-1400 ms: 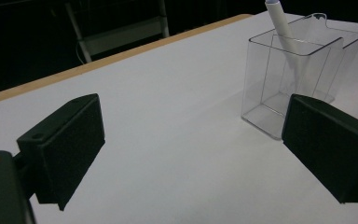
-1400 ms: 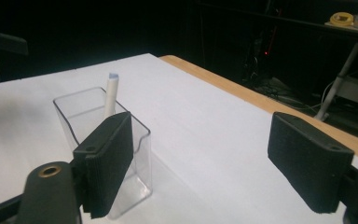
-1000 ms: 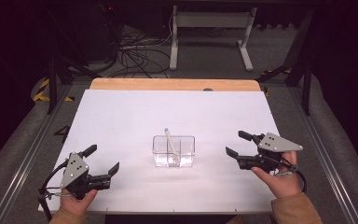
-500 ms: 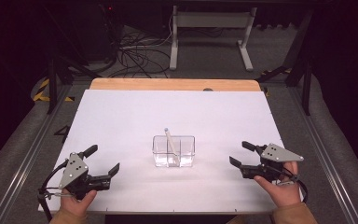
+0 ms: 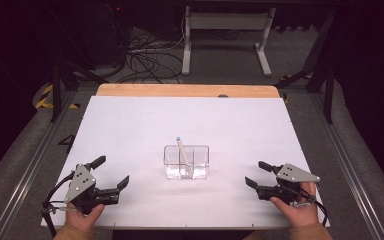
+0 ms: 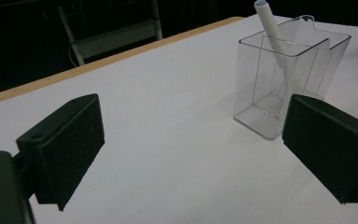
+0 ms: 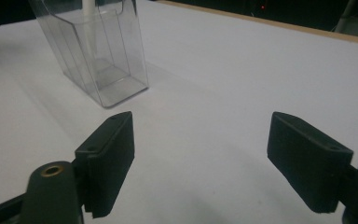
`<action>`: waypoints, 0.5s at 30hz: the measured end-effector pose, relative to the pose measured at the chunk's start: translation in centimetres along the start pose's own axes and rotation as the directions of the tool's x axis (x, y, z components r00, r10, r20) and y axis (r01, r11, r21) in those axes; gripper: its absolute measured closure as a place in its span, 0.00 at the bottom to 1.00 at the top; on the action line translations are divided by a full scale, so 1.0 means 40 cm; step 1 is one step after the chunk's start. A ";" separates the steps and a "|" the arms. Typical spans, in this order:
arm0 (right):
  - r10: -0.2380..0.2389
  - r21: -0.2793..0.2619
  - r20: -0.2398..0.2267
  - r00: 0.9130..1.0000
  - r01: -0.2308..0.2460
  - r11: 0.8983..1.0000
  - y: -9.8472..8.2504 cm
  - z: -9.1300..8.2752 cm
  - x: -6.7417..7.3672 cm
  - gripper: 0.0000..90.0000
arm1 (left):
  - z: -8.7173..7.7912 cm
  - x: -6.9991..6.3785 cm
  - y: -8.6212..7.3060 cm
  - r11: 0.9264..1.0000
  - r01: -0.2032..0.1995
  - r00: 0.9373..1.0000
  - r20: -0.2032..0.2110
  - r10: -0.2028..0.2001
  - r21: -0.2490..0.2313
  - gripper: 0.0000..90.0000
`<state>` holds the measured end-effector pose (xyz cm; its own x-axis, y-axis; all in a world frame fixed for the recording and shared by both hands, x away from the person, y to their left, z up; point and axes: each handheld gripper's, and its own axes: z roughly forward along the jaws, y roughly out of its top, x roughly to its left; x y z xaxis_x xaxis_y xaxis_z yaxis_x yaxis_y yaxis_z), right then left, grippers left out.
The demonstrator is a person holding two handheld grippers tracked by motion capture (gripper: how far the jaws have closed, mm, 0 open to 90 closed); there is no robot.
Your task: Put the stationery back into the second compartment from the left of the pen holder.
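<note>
Dark floor, tangled cables and the white legs of a stand lie beyond a white table whose far edge shows a strip of bare wood.

Near the front middle of the table stands a clear plastic box split into 2 compartments, with a white pen leaning upright in it; through the clear walls it is hard to tell which compartment holds the pen's foot.

At the front left corner, the left gripper, held in a hand, hovers low over the table with its 2 black jaws spread wide, holding nothing and touching nothing. In the left gripper view the box and pen sit ahead, off to the right.

At the front right, the right gripper, in the other hand, points toward the box, jaws likewise wide apart and empty. In the right gripper view the box stands ahead to the left, near but clear of the jaws.
</note>
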<state>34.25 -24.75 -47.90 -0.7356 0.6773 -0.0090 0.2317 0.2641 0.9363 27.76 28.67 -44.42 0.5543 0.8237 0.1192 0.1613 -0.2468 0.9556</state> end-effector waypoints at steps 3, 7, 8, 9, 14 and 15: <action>-0.005 -0.005 0.007 1.000 0.005 1.000 0.000 0.003 0.000 0.26 | 0.001 0.002 -0.003 1.000 0.003 1.000 0.003 -0.003 -0.002 0.07; -0.006 -0.012 0.015 1.000 0.006 1.000 0.000 0.001 -0.004 0.26 | 0.001 0.005 -0.005 1.000 0.010 1.000 0.003 -0.010 -0.003 0.07; -0.003 -0.015 0.012 1.000 0.003 1.000 0.000 -0.001 -0.007 0.26 | 0.001 0.005 -0.005 1.000 0.016 1.000 0.003 -0.016 -0.001 0.07; 0.006 -0.024 0.009 1.000 -0.005 1.000 0.000 -0.003 -0.010 0.26 | 0.002 0.006 -0.006 1.000 0.022 1.000 0.008 -0.022 -0.003 0.07; 0.009 -0.030 0.015 1.000 -0.009 1.000 -0.004 -0.010 -0.019 0.25 | 0.003 0.006 -0.006 1.000 0.029 1.000 0.013 -0.028 -0.008 0.07; 0.007 -0.029 0.015 1.000 -0.006 1.000 -0.004 -0.010 -0.019 0.25 | 0.003 0.006 -0.006 1.000 0.020 1.000 0.014 -0.020 -0.006 0.07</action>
<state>34.54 -25.58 -47.91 -0.7243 0.6895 -0.0079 0.2176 0.2395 0.9462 27.95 28.87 -44.64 0.5626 0.8211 0.0966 0.1670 -0.2273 0.9594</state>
